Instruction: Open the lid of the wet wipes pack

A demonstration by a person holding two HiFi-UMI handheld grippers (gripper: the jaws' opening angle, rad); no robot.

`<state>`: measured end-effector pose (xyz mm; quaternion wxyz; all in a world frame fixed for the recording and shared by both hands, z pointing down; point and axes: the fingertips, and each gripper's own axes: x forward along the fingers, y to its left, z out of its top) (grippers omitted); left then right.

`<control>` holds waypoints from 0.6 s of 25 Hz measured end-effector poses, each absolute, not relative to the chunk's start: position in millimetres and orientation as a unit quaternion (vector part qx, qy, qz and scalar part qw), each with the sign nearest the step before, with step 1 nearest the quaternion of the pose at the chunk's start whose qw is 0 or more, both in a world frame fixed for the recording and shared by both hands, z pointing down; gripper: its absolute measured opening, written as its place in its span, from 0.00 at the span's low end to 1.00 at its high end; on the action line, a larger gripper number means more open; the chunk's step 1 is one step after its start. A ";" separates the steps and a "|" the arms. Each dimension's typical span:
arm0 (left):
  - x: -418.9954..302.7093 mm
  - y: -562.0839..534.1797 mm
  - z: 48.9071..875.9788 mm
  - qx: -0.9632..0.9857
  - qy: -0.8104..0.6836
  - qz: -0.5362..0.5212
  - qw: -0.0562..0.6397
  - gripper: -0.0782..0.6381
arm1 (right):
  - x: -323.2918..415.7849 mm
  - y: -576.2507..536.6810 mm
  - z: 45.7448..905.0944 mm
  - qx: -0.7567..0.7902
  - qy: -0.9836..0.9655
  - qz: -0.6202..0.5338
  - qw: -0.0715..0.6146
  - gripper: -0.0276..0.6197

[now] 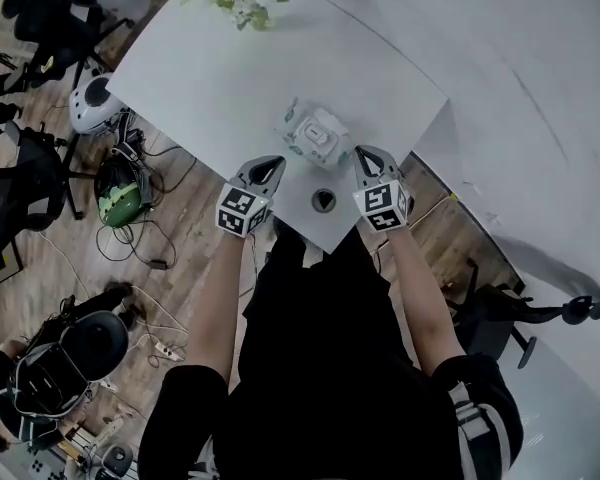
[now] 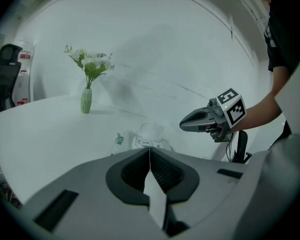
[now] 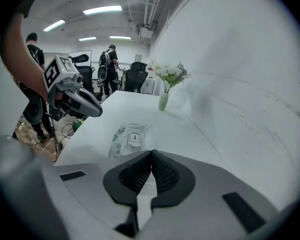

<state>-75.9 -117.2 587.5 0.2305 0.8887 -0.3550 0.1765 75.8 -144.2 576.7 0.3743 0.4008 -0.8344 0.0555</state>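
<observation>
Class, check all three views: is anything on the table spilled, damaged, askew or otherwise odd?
Nothing stands out. The wet wipes pack lies flat on the white table, the flower vase stands upright, and nothing is spilled. The left gripper and right gripper hover short of the pack, both shut and empty.

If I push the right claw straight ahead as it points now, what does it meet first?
Probably the wet wipes pack, lying on the table just ahead of the shut right claw; depth is unclear.
</observation>
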 end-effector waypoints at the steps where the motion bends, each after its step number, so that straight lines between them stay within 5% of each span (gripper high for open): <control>1: -77.3 -113.3 582.0 0.890 -0.355 0.175 0.224 0.14 | 75.0 -138.6 574.1 0.404 -0.836 0.057 0.368 0.07; 15: -92.2 -38.4 517.2 0.916 -0.330 0.158 0.166 0.14 | 48.9 -48.1 526.7 0.444 -0.844 0.045 0.297 0.07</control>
